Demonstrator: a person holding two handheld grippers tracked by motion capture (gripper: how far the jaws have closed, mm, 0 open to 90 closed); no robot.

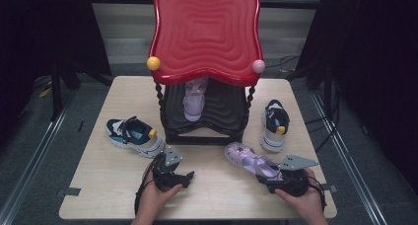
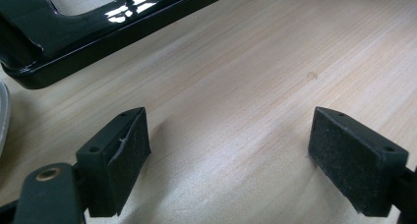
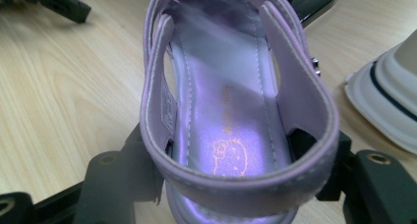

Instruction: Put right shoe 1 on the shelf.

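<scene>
Step in hand: I judge I am carrying the loose purple sandal (image 1: 251, 160) toward the black lower shelf (image 1: 224, 111) of the red-topped rack (image 1: 206, 32), where its mate (image 1: 193, 99) already sits.

Right gripper (image 1: 276, 181): at the lower right of the high view, jaws closed on the sandal's heel. In the right gripper view the heel strap (image 3: 236, 182) sits between the two black jaws, one on each side of it.

Left gripper (image 1: 181, 178): at lower centre-left of the high view, jaws wide apart with nothing between them. The left gripper view shows bare table (image 2: 255, 62) between the pads and the rack's glossy black base (image 2: 98, 32) at the upper left.

Where the sandal is: right of centre in the high view, toe pointing to the upper left toward the rack, heel in my right jaws. I cannot tell whether the sole is clear of the table.

Grip advice: the hold is on a soft strap, so I expect the toe to droop; I would keep the wrist level and move slowly.

Path: the white and navy sneaker (image 1: 274, 124) stands just right of the rack; I would stay left of it.

Placement: aim for the free shelf space right of the mate, toe pointing inward, and clear the twisted post (image 1: 250, 99).

Risk: clipping the red top's edge or pink ball (image 1: 258, 66).
</scene>
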